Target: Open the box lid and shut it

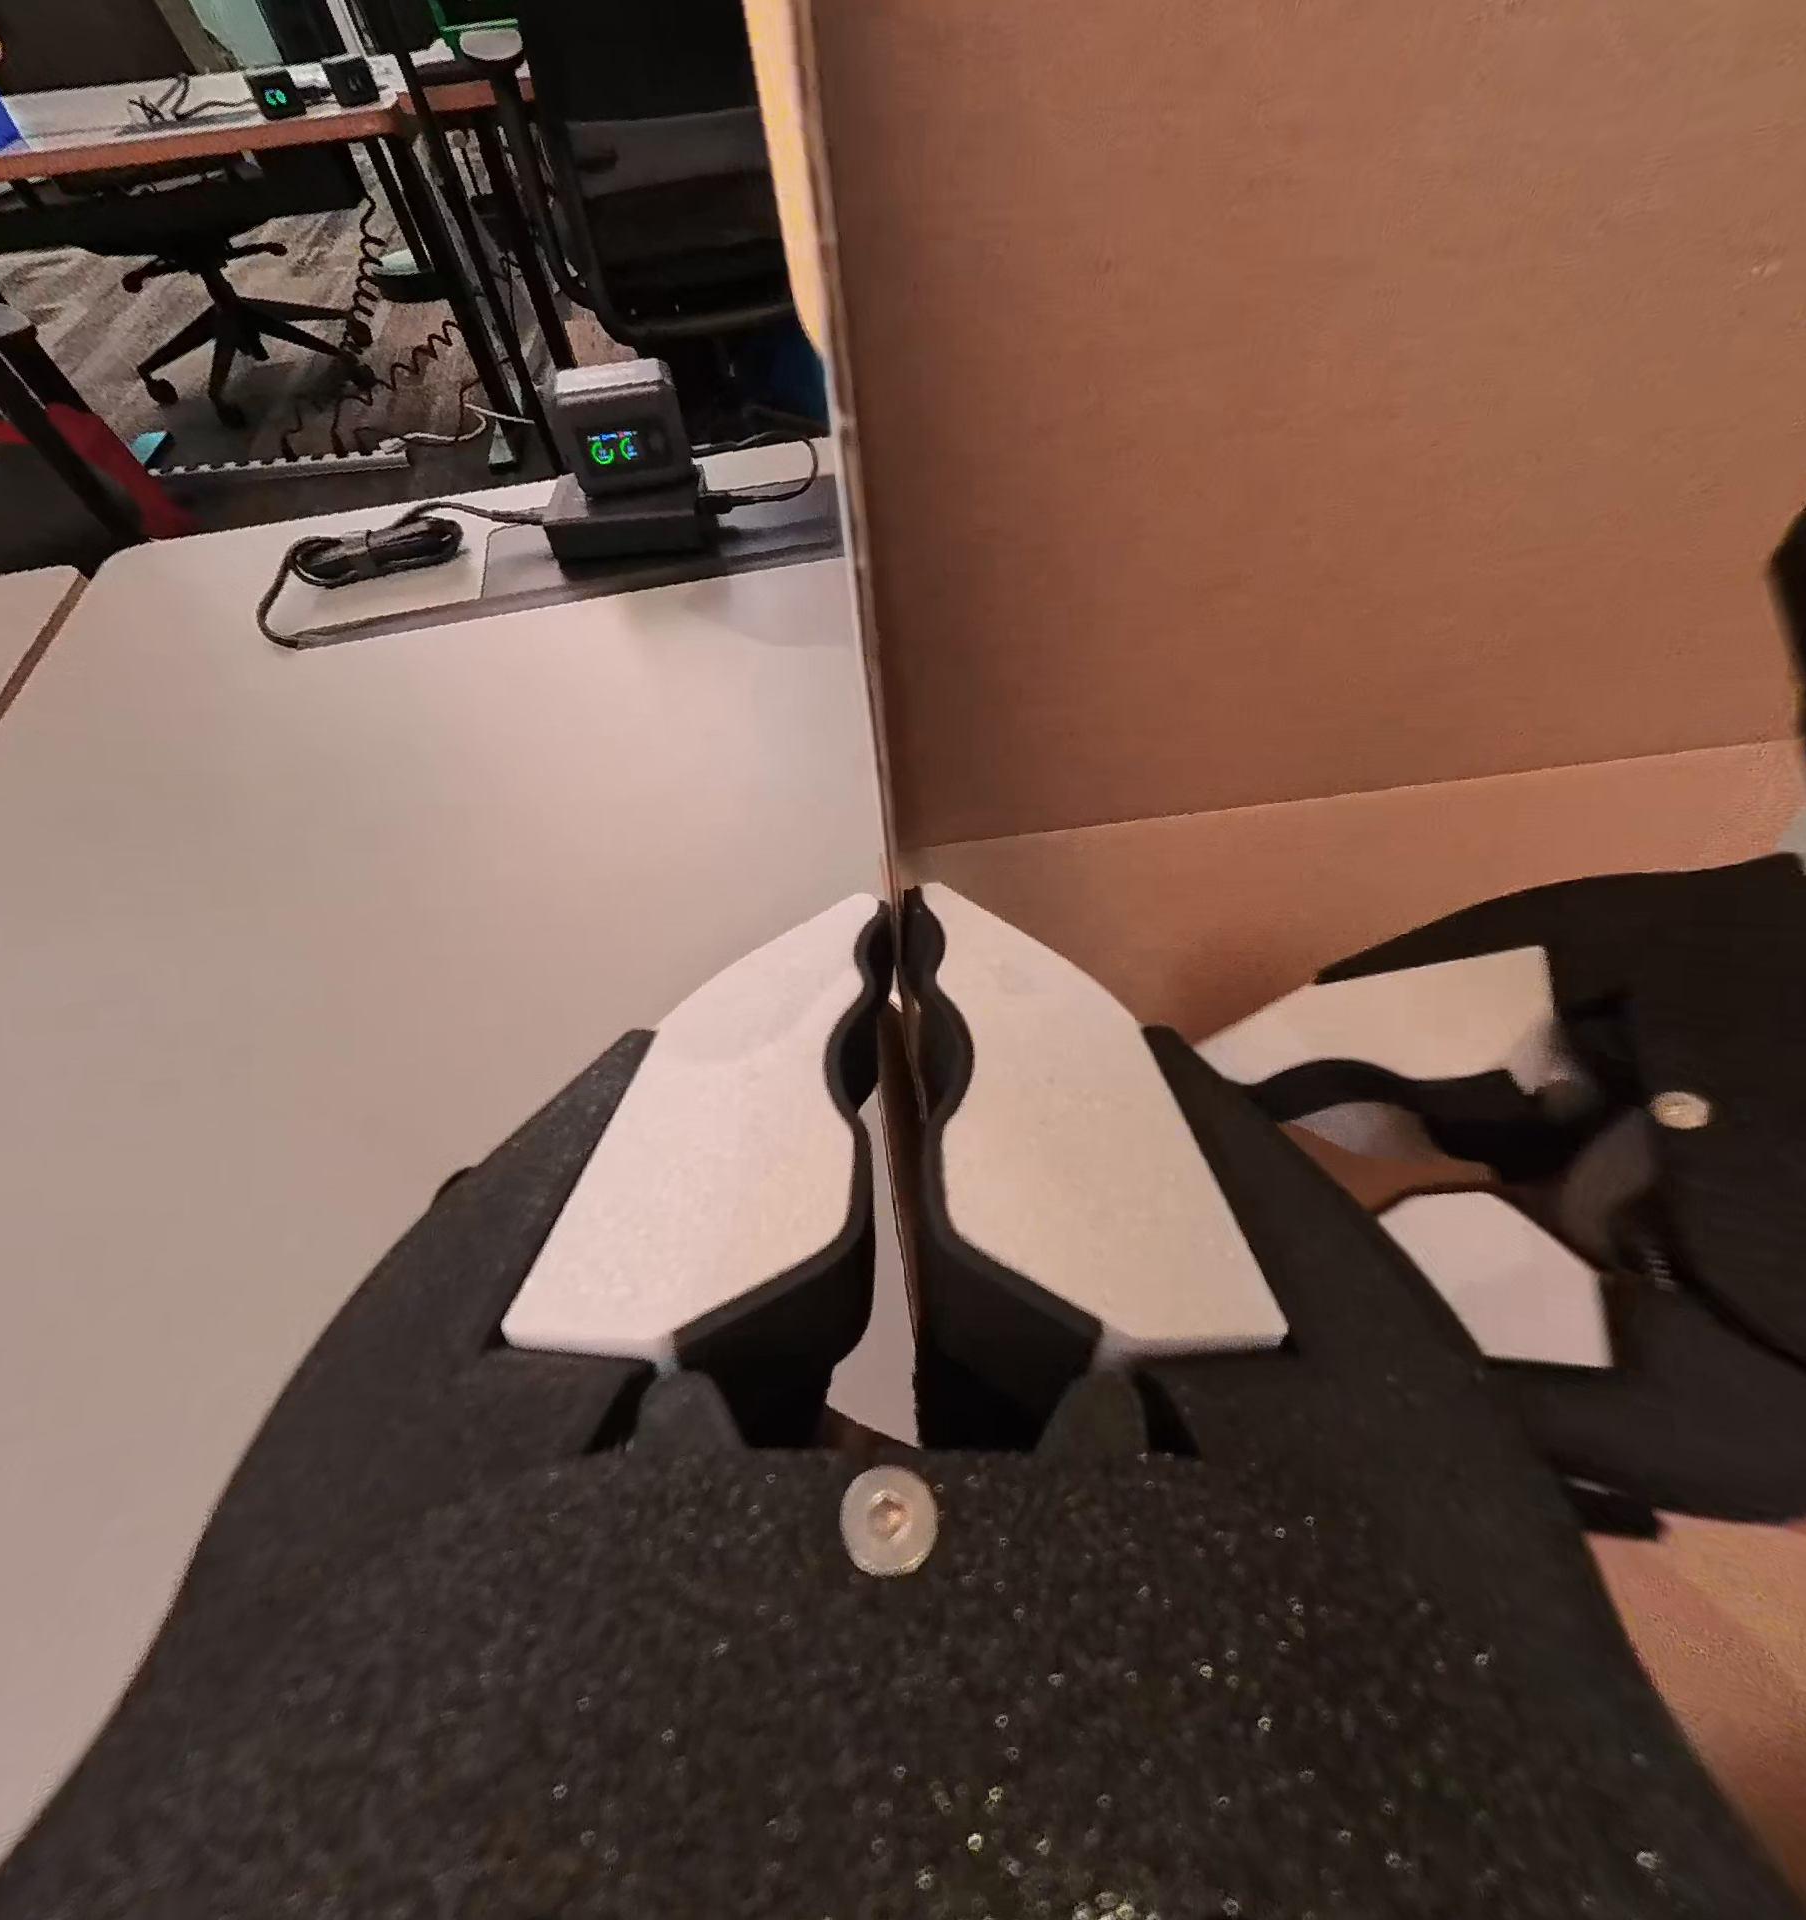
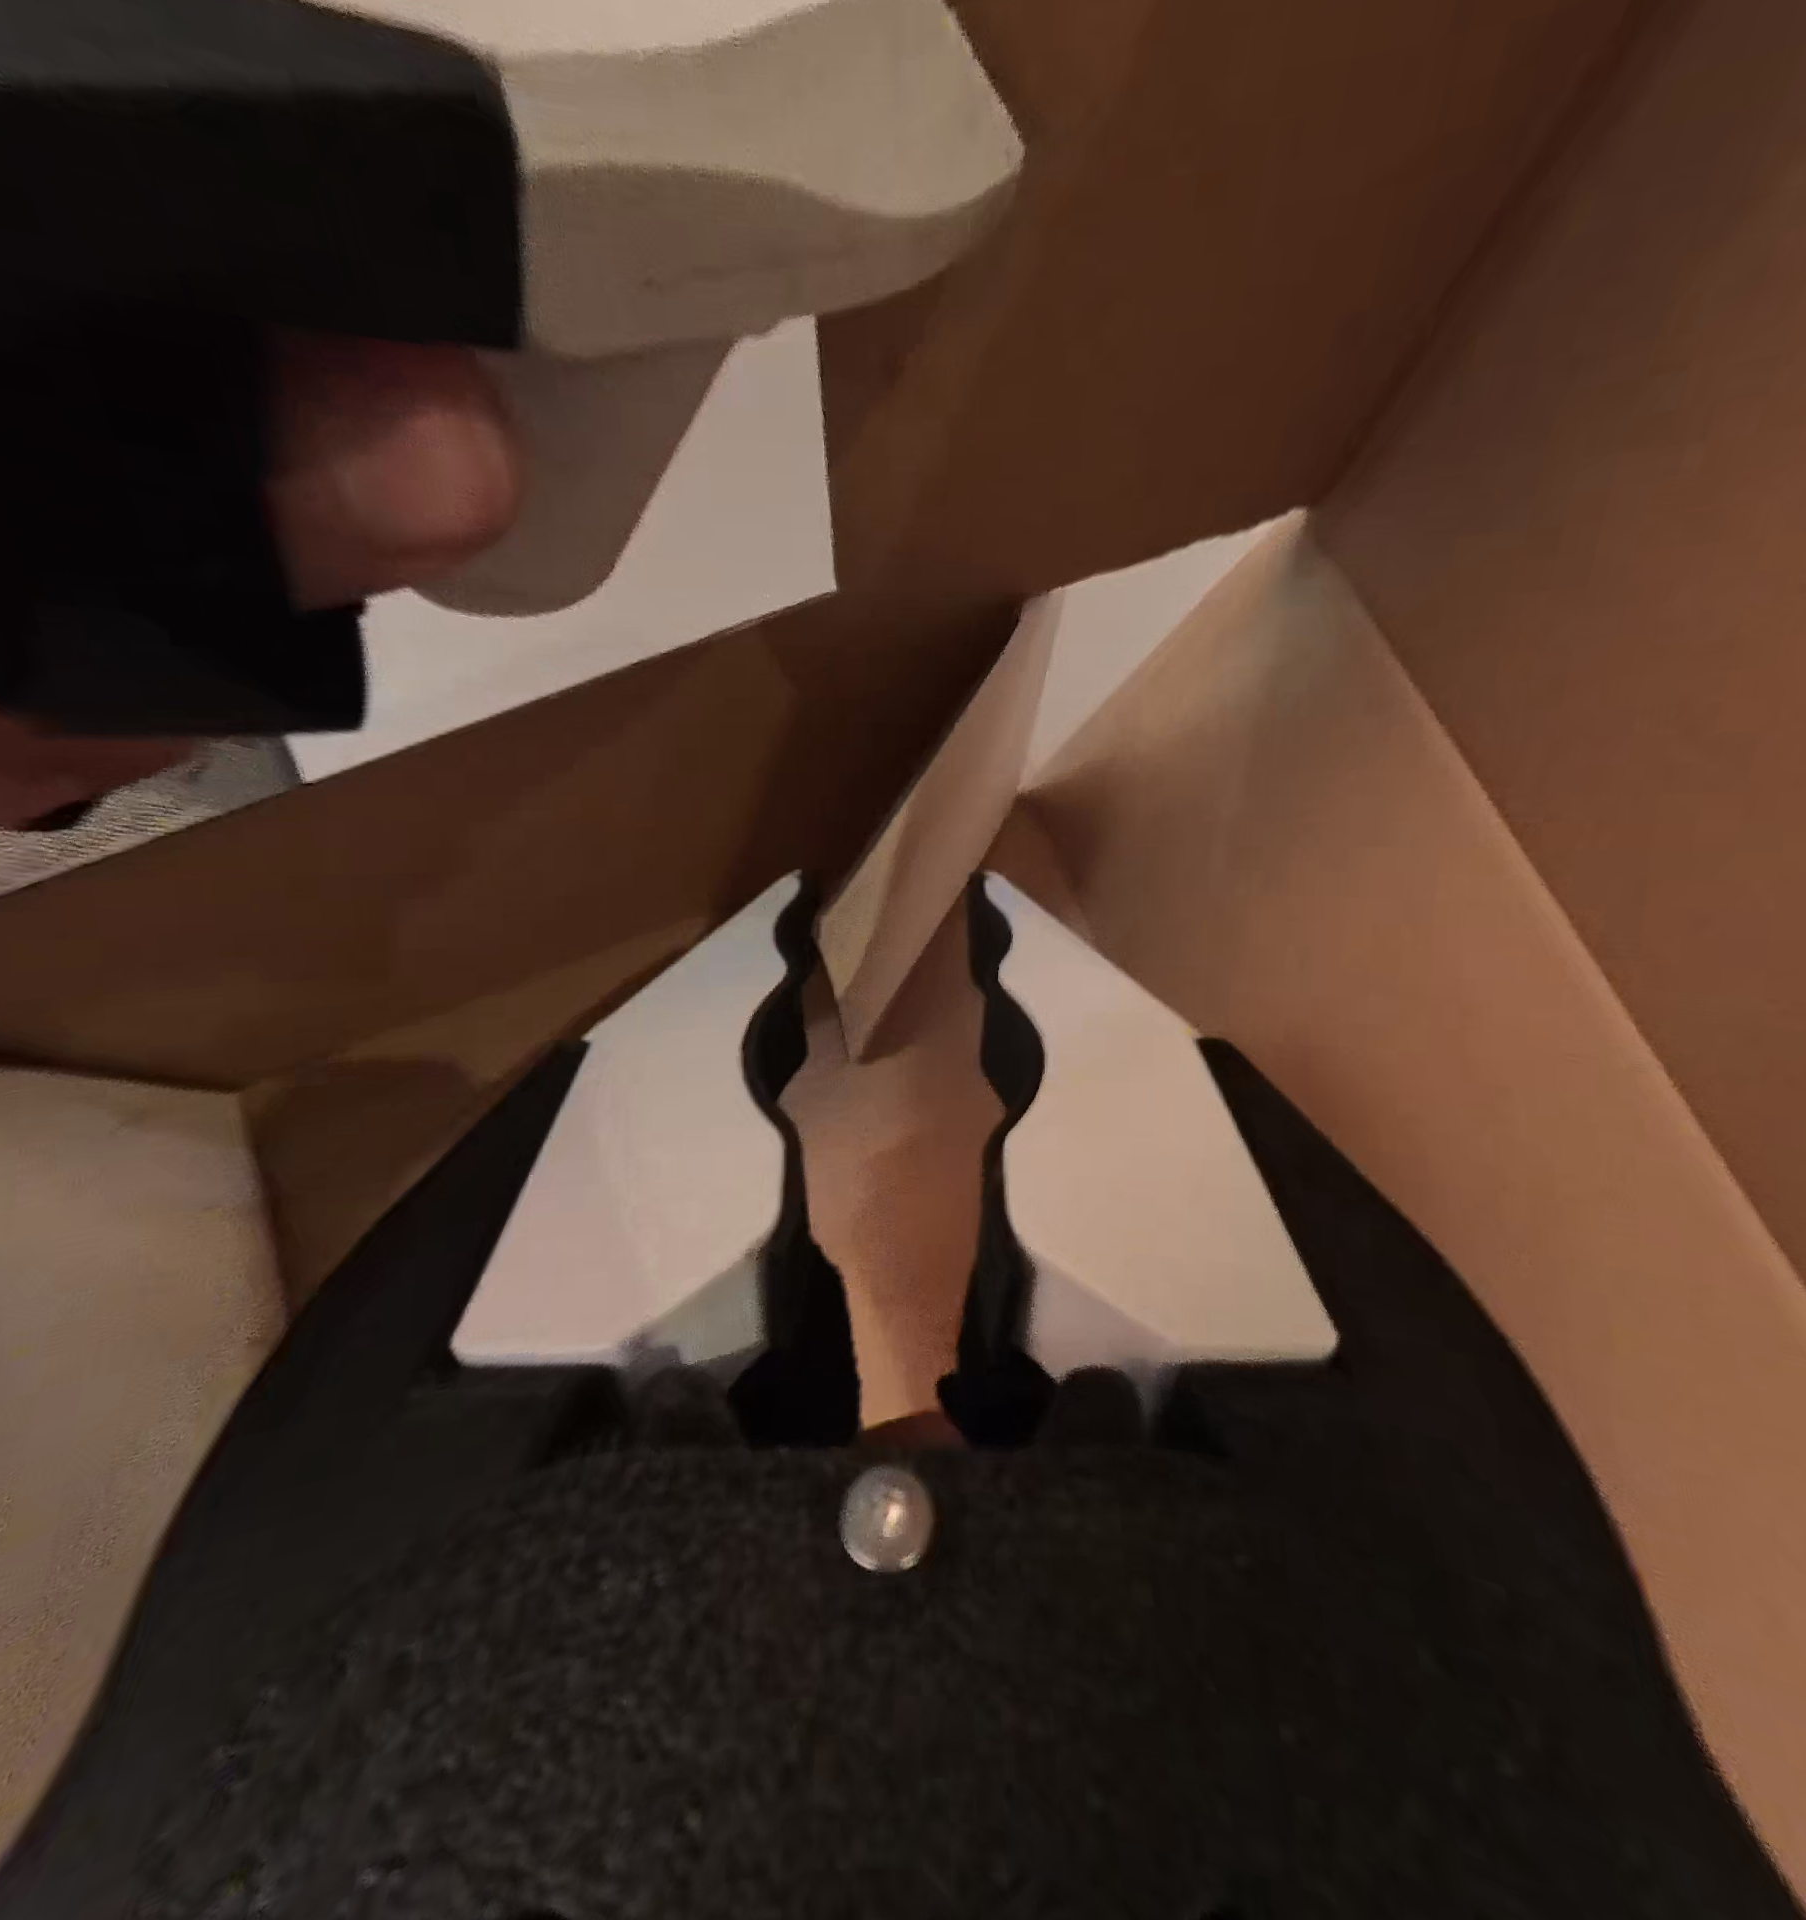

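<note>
A brown cardboard box lid [image 1: 1294, 416] stands upright, its thin left edge running down between my left gripper's fingers. My left gripper [image 1: 897, 914] is shut on that lid edge. My right gripper [image 1: 1304, 1127] shows at the right, low inside the box. In the right wrist view my right gripper [image 2: 891, 894] is open, with the corner of a small side flap [image 2: 920, 831] between its jaws and a gap on both sides. The box wall [image 2: 1501, 935] rises at the right. The left gripper [image 2: 774, 260] and a person's finger [image 2: 411, 468] show at the upper left.
The box sits on a white table [image 1: 359, 935]. At the table's far edge stands a small dark device with a lit screen [image 1: 618, 457] on a dock, with a coiled black cable [image 1: 359, 551]. Desks and office chairs [image 1: 213, 291] stand beyond. One gripper's finger ends stand about 10 cm off the other's.
</note>
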`<state>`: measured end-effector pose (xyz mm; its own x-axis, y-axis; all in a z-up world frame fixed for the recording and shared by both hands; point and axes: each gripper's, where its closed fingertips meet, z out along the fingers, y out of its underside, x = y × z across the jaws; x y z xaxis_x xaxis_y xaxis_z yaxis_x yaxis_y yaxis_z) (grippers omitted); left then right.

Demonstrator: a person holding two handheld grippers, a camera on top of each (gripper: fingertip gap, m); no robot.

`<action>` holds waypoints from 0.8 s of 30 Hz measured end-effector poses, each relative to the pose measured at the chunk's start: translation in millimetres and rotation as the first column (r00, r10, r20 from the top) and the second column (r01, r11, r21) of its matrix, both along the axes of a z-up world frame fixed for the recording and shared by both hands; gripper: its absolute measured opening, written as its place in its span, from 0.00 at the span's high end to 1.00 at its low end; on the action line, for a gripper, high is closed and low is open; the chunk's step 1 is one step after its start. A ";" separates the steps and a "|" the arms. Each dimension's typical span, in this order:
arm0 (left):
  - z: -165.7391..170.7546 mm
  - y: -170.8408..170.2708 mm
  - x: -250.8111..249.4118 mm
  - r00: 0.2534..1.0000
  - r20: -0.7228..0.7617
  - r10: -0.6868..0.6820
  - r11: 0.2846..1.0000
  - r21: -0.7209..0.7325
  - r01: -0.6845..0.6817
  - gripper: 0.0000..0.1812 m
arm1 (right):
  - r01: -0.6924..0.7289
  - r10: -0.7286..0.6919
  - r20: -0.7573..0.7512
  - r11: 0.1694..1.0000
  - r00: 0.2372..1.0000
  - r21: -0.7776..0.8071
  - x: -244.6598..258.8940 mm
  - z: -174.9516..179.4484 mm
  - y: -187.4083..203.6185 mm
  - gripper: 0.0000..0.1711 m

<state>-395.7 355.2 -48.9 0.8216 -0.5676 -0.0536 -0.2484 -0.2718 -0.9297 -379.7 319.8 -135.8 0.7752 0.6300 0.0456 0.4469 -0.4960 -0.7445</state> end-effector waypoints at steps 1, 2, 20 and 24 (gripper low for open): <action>0.1 0.4 0.0 1.000 0.003 -0.002 1.000 -0.005 0.002 1.00 | -0.012 0.012 0.025 1.000 1.000 0.020 -1.0 -2.3 3.7 0.85; 0.1 0.3 0.4 1.000 0.005 -0.006 1.000 -0.010 0.006 1.00 | -0.009 0.006 0.067 0.999 0.998 0.046 2.0 -4.2 8.9 0.93; -28.3 -27.3 -14.4 0.995 -0.084 -0.051 0.994 -0.106 0.042 0.99 | 0.025 -0.126 0.390 0.967 0.912 0.253 59.1 -1.1 44.0 0.89; -27.6 -29.0 -12.3 0.989 -0.127 -0.073 0.992 -0.115 0.058 0.99 | -0.020 -0.139 0.377 0.921 0.916 0.388 43.8 45.4 -8.5 0.86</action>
